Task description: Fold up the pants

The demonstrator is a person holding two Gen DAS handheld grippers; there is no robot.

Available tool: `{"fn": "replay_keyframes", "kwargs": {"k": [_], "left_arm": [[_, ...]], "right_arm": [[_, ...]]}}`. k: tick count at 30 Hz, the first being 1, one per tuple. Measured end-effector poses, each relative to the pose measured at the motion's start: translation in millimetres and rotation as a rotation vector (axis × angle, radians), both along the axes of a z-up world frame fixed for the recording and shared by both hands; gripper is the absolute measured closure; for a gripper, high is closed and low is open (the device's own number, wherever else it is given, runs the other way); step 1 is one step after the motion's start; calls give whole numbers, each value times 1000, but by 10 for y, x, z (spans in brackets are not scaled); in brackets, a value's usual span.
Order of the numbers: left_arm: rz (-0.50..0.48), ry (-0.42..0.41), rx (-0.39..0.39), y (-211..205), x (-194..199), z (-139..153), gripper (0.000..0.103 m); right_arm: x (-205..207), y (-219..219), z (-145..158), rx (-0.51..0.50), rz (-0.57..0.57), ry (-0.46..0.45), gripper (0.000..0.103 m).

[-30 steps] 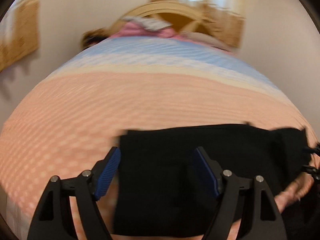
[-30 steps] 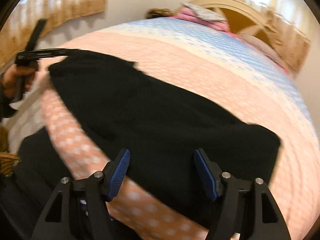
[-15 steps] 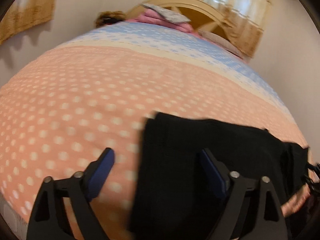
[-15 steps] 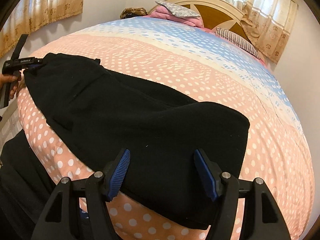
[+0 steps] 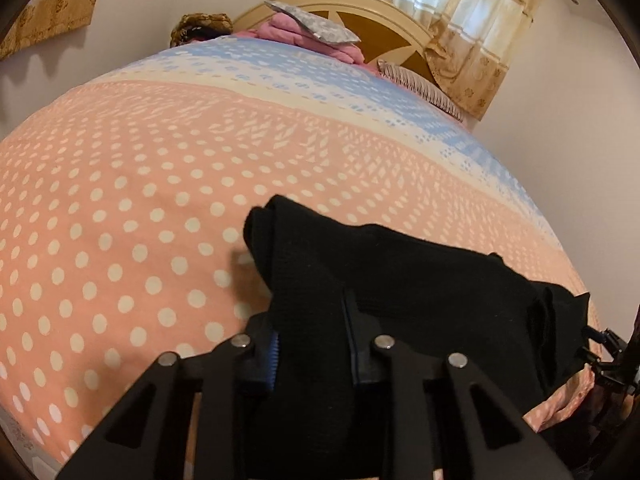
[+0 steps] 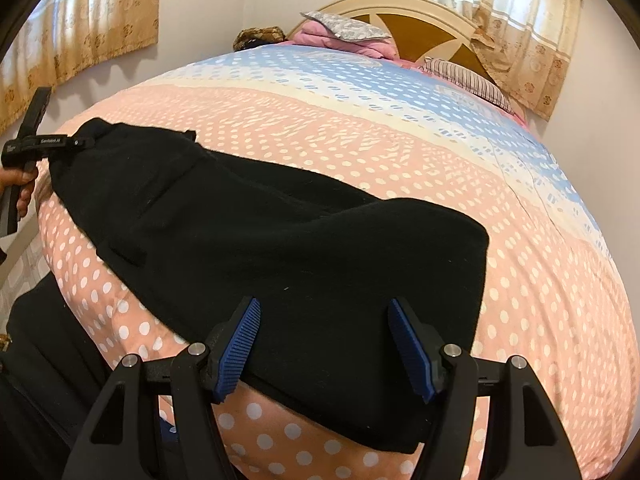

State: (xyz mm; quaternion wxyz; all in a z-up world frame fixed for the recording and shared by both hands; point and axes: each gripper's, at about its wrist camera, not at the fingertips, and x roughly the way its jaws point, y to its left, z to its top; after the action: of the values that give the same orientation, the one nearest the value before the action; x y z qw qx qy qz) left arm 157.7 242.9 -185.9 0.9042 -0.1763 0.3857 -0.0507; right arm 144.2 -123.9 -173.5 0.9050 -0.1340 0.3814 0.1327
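The black pants (image 6: 280, 240) lie across the near edge of the bed, doubled over. In the left wrist view my left gripper (image 5: 312, 344) is shut on the left end of the pants (image 5: 400, 280), with cloth bunched between the blue pads. It also shows far left in the right wrist view (image 6: 60, 142), clamped on that end. My right gripper (image 6: 324, 340) is open, its blue pads (image 6: 240, 344) spread over the right end of the pants without pinching the cloth.
The bed (image 6: 400, 128) has a pink polka-dot cover turning blue toward the headboard (image 6: 420, 16). Pillows (image 6: 344, 32) and a striped cushion (image 6: 468, 76) lie at the head. Curtains (image 6: 532, 20) hang behind. Walls stand on both sides.
My left gripper has closed on the left end of the pants and gathered the cloth. My right gripper has stayed open over the right end.
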Motion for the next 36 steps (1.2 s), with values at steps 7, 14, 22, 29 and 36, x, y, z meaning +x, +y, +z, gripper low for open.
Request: {"fn": "replay_keyframes", "kwargs": {"k": [7, 14, 22, 29, 36], "left_arm": [[1, 7, 6, 52, -14, -7, 63], [64, -110, 150, 21, -296, 362, 42], [-244, -164, 28, -1049, -109, 635, 42], [-491, 2, -99, -2280, 407, 188, 44], [-510, 6, -161, -2547, 580, 89, 94]], "right_arm": [[-115, -254, 107, -5, -40, -24, 36], [-178, -1112, 163, 140, -243, 1, 35], [269, -1113, 268, 346, -204, -3, 36], [694, -927, 25, 339, -187, 87, 77], [576, -1105, 112, 287, -201, 9, 95]]}}
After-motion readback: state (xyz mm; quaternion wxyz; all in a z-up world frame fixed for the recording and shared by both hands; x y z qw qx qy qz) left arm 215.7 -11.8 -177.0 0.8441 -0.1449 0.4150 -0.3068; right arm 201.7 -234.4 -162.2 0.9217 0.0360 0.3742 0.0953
